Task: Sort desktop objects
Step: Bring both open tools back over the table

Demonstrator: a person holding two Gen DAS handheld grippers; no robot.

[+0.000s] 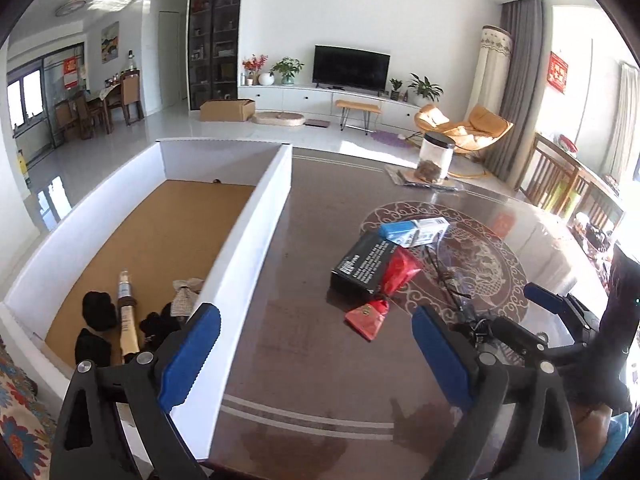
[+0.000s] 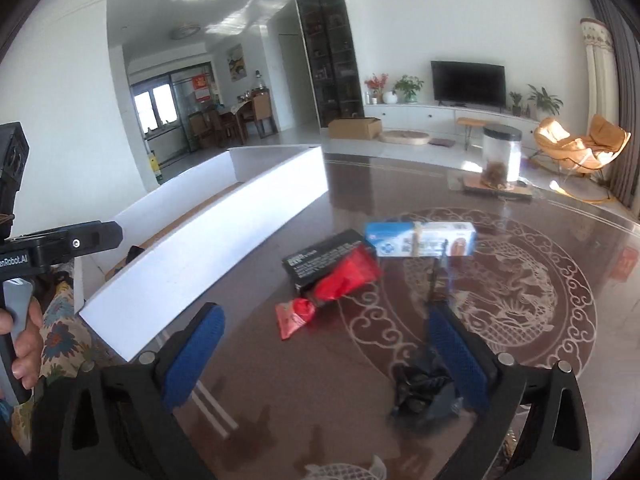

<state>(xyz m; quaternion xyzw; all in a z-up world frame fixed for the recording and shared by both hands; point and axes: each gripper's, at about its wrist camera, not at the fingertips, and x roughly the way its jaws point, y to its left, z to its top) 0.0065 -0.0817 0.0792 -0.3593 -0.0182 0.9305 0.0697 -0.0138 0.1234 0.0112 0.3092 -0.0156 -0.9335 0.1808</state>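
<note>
On the dark patterned table (image 2: 520,320) lie a black box (image 2: 320,258), a red packet (image 2: 332,288) leaning on it, and a blue-and-white box (image 2: 424,239). My right gripper (image 2: 328,360) is open in front of them. A blurred black crumpled thing (image 2: 418,386) lies on the table just inside its right finger, and the pads do not press on it. My left gripper (image 1: 316,356) is open and empty over the wall of the white box (image 1: 248,248). That box holds a tube (image 1: 127,320), black items (image 1: 98,310) and a patterned bow (image 1: 186,298).
A clear jar with a black lid (image 1: 434,158) stands on a mat at the table's far side. A thin black wire-like thing (image 1: 448,280) lies beside the red packet (image 1: 384,296). A hand (image 2: 22,332) holds the left gripper's handle. Wooden chairs (image 1: 560,184) stand to the right.
</note>
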